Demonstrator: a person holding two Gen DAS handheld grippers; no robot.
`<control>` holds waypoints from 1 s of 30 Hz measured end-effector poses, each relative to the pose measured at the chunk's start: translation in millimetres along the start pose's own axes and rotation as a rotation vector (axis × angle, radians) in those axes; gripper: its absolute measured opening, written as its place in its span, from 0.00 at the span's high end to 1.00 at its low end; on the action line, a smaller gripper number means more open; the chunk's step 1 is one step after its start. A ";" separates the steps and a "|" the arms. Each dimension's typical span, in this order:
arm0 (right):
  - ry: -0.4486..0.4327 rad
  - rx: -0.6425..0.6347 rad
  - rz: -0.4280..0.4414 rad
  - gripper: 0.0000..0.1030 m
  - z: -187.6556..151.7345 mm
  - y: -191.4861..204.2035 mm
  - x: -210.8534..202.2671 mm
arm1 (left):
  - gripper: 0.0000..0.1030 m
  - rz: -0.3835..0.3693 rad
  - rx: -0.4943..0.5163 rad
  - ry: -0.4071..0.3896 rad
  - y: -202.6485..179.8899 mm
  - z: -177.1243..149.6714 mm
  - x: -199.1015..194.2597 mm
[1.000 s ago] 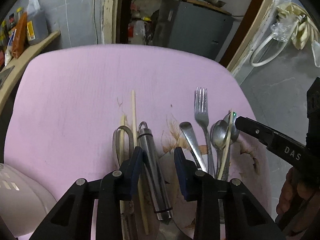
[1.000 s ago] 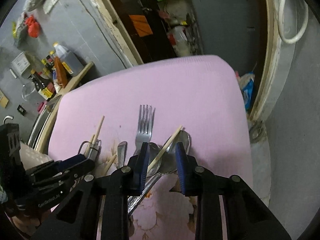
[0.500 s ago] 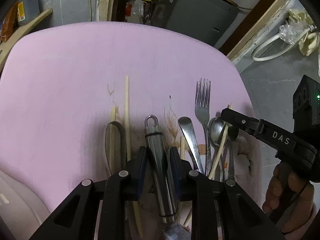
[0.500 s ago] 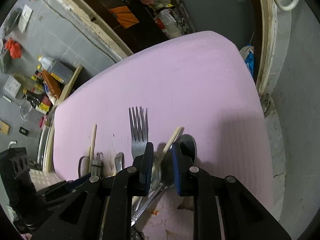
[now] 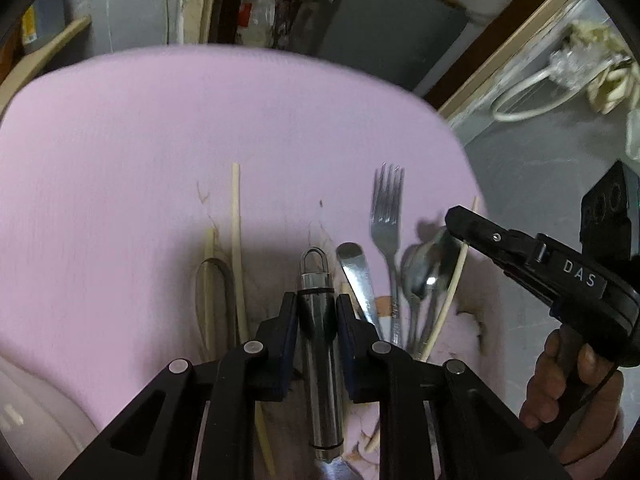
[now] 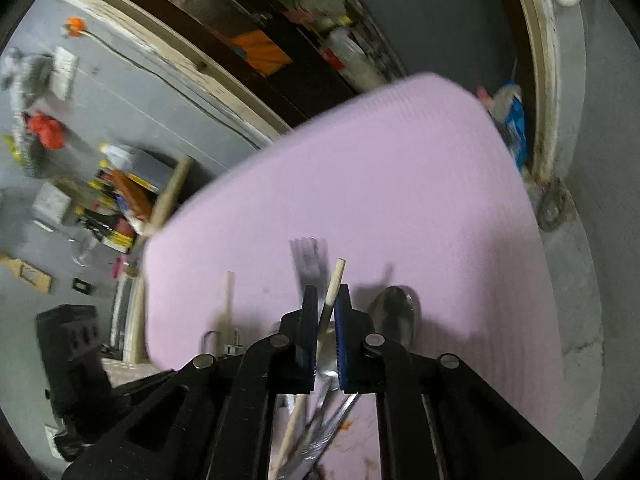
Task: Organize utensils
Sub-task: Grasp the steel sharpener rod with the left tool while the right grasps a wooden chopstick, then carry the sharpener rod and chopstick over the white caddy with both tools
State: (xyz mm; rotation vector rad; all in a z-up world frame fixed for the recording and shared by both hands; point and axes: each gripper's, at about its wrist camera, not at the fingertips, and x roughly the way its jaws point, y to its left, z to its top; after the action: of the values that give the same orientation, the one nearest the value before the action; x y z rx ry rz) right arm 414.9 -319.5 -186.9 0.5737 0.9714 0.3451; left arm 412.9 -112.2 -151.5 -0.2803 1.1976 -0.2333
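While the pink cloth-covered table (image 5: 120, 184) carried the utensils by its near edge, the left gripper (image 5: 317, 312) had just been closing; its blue pads pressed the polished steel cylindrical handle with a wire loop (image 5: 318, 344). The right gripper (image 6: 324, 312), also just closing, pinched a pale wooden chopstick (image 6: 334, 280) lifted at a slant. Only the left view showed a hand (image 5: 568, 392) on the right tool, and a second chopstick (image 5: 237, 240) further left. Only the right view showed the spoon bowl (image 6: 394, 316) beside its fingers. Steel fork (image 5: 386, 216) lay between.
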 end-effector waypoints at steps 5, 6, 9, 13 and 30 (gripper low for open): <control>-0.097 -0.053 0.019 0.94 -9.9 14.9 -38.8 | 0.83 -0.030 0.044 -0.139 -7.4 -18.0 -35.4; -0.116 -0.065 0.021 0.94 -12.2 18.5 -46.8 | 0.83 -0.034 0.065 -0.173 -10.1 -21.8 -45.5; -0.175 -0.117 0.014 0.95 -21.8 37.3 -72.5 | 0.83 -0.047 0.109 -0.241 -10.1 -34.2 -72.3; -0.232 -0.187 -0.021 0.95 -33.4 59.9 -101.5 | 0.83 -0.070 0.145 -0.315 -6.2 -58.9 -110.7; -0.423 -0.359 -0.086 0.96 -76.3 191.2 -183.5 | 0.83 -0.163 0.205 -0.505 29.7 -119.1 -244.4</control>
State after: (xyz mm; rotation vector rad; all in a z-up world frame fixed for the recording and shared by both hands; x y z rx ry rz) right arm 248.9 -238.6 18.0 0.2591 0.5069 0.2963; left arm 217.1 -15.8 13.3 -0.2387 0.6464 -0.3982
